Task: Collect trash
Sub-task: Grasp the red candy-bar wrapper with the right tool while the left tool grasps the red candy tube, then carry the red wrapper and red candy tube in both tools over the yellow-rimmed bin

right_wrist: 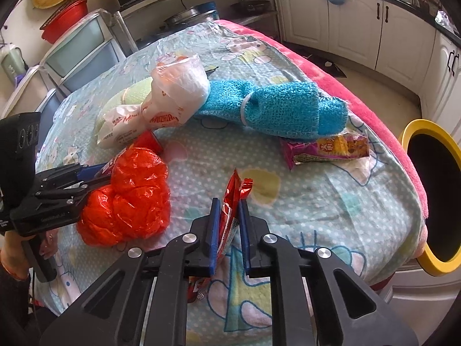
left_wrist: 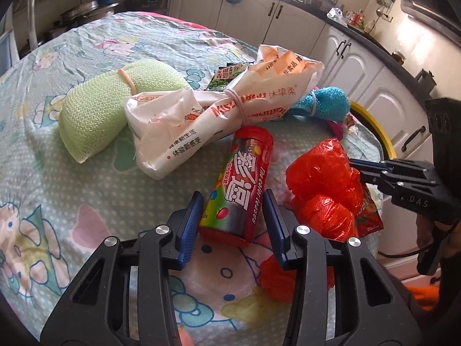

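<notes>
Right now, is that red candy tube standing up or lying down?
Lying down: the candy tube rests on its side on the patterned cloth, between the left gripper fingers.

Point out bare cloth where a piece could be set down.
Free: the sheet between the purple snack packet and the yellow-rimmed bin; also the far end beyond the green mesh cloth. Crowded: around the red plastic bag and candy tube.

Cartoon-print sheet (right_wrist: 331,201) — red bag (right_wrist: 129,199), candy tube (left_wrist: 242,184), blue cloth (right_wrist: 276,109).
</notes>
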{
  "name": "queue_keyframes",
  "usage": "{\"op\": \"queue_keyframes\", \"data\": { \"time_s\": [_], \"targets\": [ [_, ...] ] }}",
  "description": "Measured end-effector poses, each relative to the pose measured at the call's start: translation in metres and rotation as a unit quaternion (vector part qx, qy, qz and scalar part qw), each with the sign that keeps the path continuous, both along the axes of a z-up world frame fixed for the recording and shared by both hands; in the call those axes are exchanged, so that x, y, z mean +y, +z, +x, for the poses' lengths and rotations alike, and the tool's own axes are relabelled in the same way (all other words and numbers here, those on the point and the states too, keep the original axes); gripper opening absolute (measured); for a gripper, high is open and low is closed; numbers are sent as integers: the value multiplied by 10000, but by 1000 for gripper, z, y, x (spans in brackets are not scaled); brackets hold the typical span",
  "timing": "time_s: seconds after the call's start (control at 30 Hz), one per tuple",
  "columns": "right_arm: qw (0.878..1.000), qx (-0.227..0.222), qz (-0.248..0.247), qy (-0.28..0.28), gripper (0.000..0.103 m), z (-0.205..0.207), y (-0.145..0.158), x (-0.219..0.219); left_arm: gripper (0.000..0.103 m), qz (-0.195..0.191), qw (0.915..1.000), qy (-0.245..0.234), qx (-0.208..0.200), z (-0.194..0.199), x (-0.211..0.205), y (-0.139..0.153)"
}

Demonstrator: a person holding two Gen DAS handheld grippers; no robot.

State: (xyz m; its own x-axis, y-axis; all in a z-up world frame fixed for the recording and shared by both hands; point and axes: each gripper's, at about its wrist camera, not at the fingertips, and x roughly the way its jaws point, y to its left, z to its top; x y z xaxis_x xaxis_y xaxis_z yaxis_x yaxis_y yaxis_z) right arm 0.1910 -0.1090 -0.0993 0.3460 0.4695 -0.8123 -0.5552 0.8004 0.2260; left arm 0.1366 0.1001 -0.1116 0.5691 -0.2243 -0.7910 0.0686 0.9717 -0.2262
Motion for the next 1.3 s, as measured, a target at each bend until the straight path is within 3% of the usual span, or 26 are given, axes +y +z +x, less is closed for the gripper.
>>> {"op": "queue_keyframes", "data": {
  "time_s": [0.57,0.97,1.3],
  "targets": [
    [9989,-384,264,71,11,-11,32,-5,27,81,9999,-59,-124,-28,2,27],
    [9955,-742,531,252,11,-24,64,-4,27,112,9985,56,-529,-55,1,69],
    [9908,-1131,718,204,11,-27,95,-18,27,120,9955,-190,-917,-44,-26,105]
  ]
}}
